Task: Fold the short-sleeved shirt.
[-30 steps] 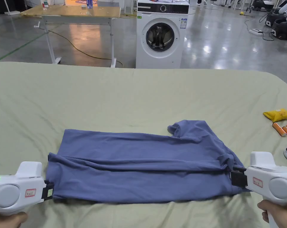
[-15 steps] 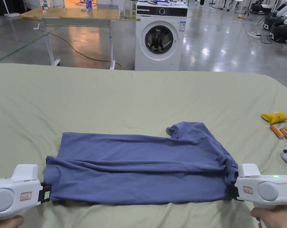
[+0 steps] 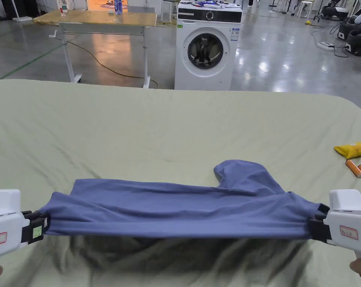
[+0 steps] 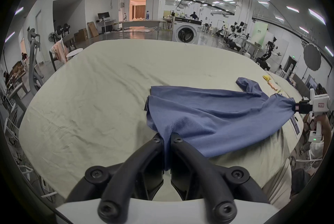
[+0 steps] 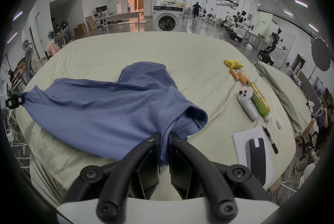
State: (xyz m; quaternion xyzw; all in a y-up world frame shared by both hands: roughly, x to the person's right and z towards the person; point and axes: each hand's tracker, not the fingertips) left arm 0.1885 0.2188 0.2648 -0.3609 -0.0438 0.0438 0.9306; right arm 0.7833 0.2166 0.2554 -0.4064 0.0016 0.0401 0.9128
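Note:
The blue short-sleeved shirt [image 3: 176, 209] is stretched sideways above the pale green table cover [image 3: 176, 123], its near edge lifted and casting a shadow. My left gripper [image 3: 39, 230] is shut on the shirt's left end, and the cloth runs between its black jaws in the left gripper view, at the shirt [image 4: 207, 119] and left gripper [image 4: 167, 140]. My right gripper [image 3: 314, 228] is shut on the right end, near a hemmed sleeve opening on the shirt [image 5: 108, 110] above the right gripper [image 5: 163, 137]. One sleeve [image 3: 243, 175] lies flat on the far side.
A yellow packet [image 3: 352, 149] and orange tubes [image 3: 357, 168] lie at the table's right. The right gripper view also has a white controller [image 5: 245, 103], a green bottle [image 5: 260, 101], a pen [image 5: 270, 137] and a notepad [image 5: 253, 148]. A washing machine [image 3: 207, 46] stands beyond the far edge.
Both grippers have risen and pulled apart, lifting the shirt's near edge off the cover and drawing it taut. The shirt lay flat a second ago.

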